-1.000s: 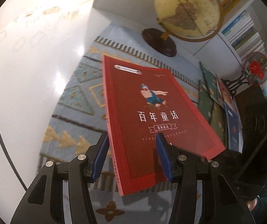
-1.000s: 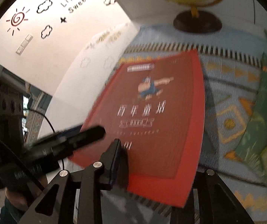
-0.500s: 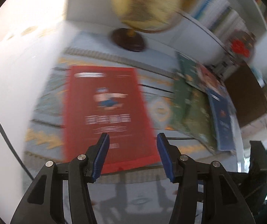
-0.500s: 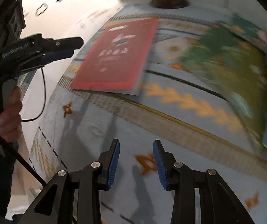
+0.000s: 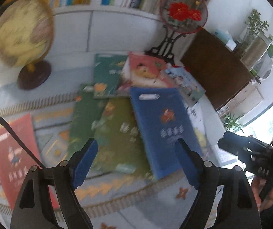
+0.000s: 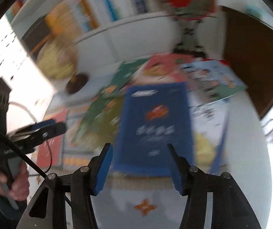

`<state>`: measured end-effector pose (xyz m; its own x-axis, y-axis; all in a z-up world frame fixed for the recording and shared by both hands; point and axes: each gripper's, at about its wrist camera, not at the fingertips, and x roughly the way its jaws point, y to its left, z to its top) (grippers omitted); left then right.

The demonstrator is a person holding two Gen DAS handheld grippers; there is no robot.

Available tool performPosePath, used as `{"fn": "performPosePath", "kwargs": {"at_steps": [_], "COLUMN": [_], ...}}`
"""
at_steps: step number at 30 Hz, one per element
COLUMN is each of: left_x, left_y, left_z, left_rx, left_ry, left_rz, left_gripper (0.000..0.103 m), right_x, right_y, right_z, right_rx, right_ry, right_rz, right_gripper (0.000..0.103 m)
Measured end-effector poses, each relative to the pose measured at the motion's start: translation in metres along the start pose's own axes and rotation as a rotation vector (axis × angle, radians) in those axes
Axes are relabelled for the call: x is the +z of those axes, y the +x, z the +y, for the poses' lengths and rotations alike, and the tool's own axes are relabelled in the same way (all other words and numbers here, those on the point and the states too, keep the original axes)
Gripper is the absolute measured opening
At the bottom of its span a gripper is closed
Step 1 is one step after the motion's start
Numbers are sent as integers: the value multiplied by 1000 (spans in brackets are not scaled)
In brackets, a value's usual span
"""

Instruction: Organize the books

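Both the left gripper point(image 5: 136, 160) and right gripper point(image 6: 139, 165) gape empty over the blue book point(image 6: 155, 126); only the left wrist view shows the red book point(image 5: 14, 152) whole.

A patterned cloth point(image 5: 117, 189) is spread over the table. On it, a red book point(image 5: 12, 152) is laid flat at the left, well apart from a heap of overlapping books: green books point(image 5: 106, 126), a blue book point(image 5: 161, 126) on top, and picture books point(image 5: 147, 70) behind. A globe point(image 5: 22, 36) and a fan stand point(image 5: 166, 47) are placed at the back.
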<state>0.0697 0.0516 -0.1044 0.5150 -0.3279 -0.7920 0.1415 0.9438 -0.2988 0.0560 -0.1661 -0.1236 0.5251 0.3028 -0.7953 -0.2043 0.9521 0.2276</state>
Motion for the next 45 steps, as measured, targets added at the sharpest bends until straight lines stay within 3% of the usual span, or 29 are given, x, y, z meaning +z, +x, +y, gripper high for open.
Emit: {"fn": "performPosePath", "kwargs": {"at_steps": [5, 7, 12, 14, 19, 28, 38, 43, 45], "left_x": [40, 47, 24, 10, -24, -40, -43, -42, -42], "left_y": [-7, 0, 53, 77, 114, 123, 124, 125, 125], "left_z": [-39, -46, -46, -43, -29, -32, -37, -39, -37], "left_rx": [66, 71, 61, 68, 50, -1, 33, 60, 60], "left_ry": [81, 74, 20, -5, -120, -164, -156, -148, -155], "left_rz": [-87, -94, 16, 67, 145, 159, 177, 184, 186], "left_gripper": [82, 82, 80, 72, 52, 44, 44, 48, 48], "right_x": [39, 48, 46, 37, 11, -4, -8, -7, -4], "right_y": [-36, -37, -1, 21, 64, 90, 88, 86, 78], "right_z": [-50, -57, -75, -78, -84, -101, -96, -98, -104], "right_rx": [16, 18, -14, -35, -19, 9, 47, 127, 207], "right_ry": [70, 63, 48, 31, -8, 33, 31, 102, 150], "right_rz": [-120, -143, -68, -23, 90, 130, 123, 159, 148], "right_gripper": [55, 68, 70, 70, 42, 36, 36, 37, 37]}}
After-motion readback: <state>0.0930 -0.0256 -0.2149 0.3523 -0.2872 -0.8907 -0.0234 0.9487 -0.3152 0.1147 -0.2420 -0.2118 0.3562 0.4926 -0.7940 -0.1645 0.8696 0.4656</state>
